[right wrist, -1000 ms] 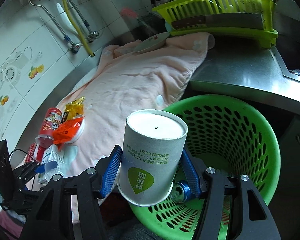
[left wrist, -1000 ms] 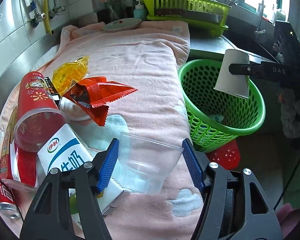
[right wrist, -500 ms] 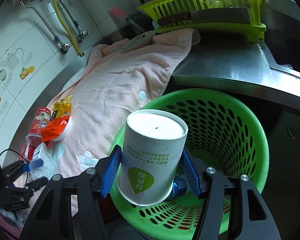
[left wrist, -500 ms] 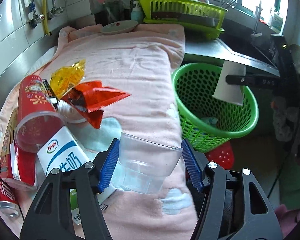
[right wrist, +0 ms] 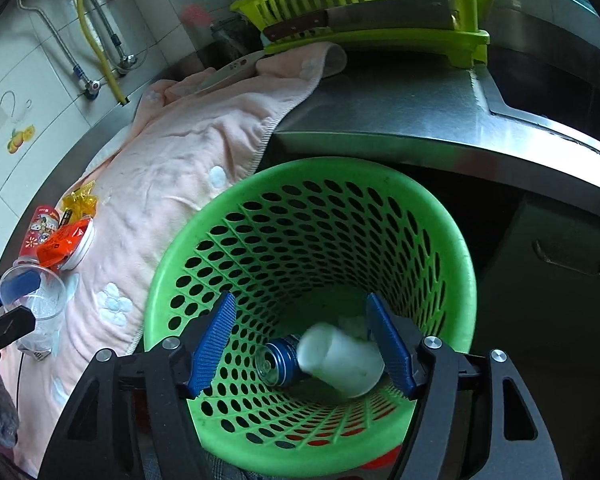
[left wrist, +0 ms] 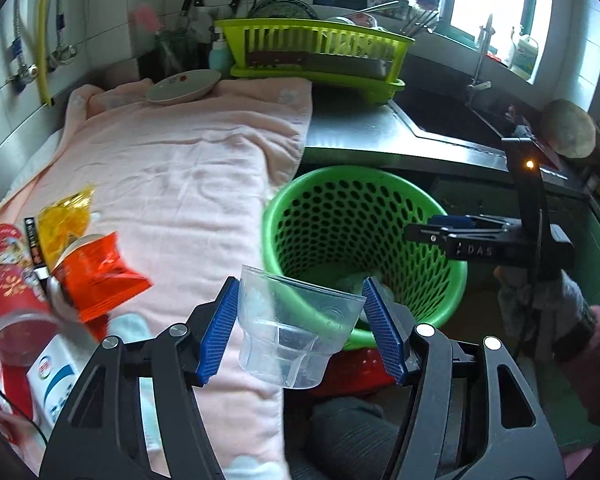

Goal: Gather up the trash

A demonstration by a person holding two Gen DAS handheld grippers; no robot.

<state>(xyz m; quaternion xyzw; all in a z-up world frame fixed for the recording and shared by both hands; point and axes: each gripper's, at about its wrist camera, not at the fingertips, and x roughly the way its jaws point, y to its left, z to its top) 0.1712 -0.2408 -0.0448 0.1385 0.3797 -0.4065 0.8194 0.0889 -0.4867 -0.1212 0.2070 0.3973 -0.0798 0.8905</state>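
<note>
A: Right gripper (right wrist: 300, 344) fingers have just opened and hold nothing. The paper cup (right wrist: 340, 360) they clamped half a second ago now lies blurred in the green basket (right wrist: 456, 248), lower centre, against the blue can (right wrist: 278, 360). That piece counts as binned.

B: Left?

A: Left gripper (left wrist: 300, 330) fingers are partly closed on the clear plastic cup (left wrist: 292, 328), which sits low centre, nearer the basket rim than before. Red tube (left wrist: 8, 280), milk carton (left wrist: 56, 376) and orange wrapper (left wrist: 100, 276) wait on the pink towel (left wrist: 180, 168), left.
</note>
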